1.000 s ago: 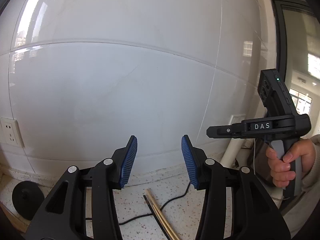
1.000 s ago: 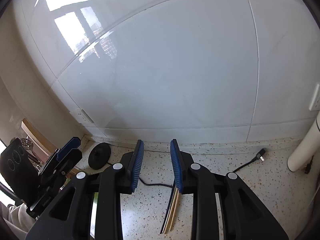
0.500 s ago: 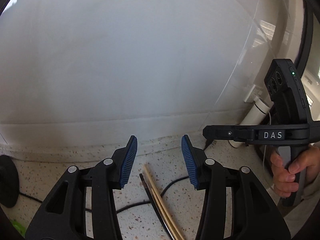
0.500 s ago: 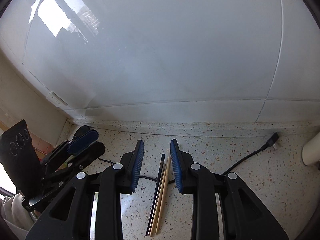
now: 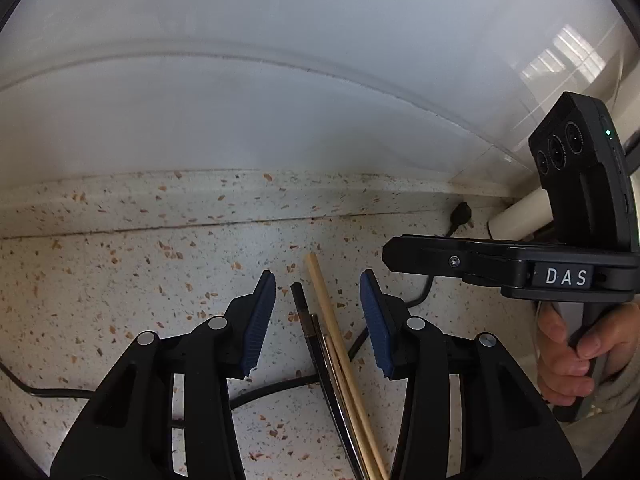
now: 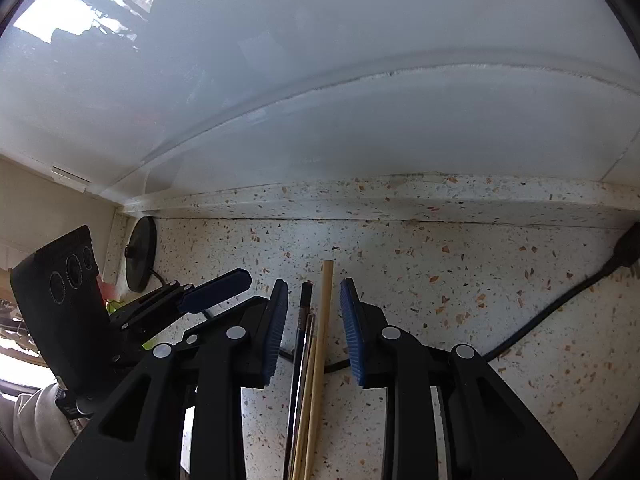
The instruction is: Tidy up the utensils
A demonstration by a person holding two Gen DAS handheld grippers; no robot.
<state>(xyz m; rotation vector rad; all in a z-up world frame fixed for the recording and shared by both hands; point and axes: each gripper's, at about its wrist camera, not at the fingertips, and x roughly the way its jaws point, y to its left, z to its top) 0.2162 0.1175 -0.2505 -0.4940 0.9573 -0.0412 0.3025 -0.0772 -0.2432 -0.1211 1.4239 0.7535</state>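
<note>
Several chopsticks lie together on the speckled terrazzo counter: light wooden ones (image 5: 325, 304) and dark ones (image 5: 301, 305). They also show in the right wrist view, wooden (image 6: 323, 312) and dark (image 6: 305, 308). My left gripper (image 5: 318, 312) is open and empty, its blue pads either side of the chopsticks' far ends, above them. My right gripper (image 6: 314, 320) is open and empty, also straddling the chopsticks. The right gripper shows at the right of the left wrist view (image 5: 516, 264); the left gripper shows at the left of the right wrist view (image 6: 216, 290).
A black power cable (image 6: 560, 304) with its plug (image 5: 462, 214) runs across the counter under the chopsticks. A black round base (image 6: 140, 258) stands at the left by the white tiled wall (image 5: 280, 80). A white pipe (image 5: 516, 216) stands at the right corner.
Both grippers have tilted down from the wall toward the counter and moved closer, so the chopsticks now lie between each gripper's pads. Both stayed open.
</note>
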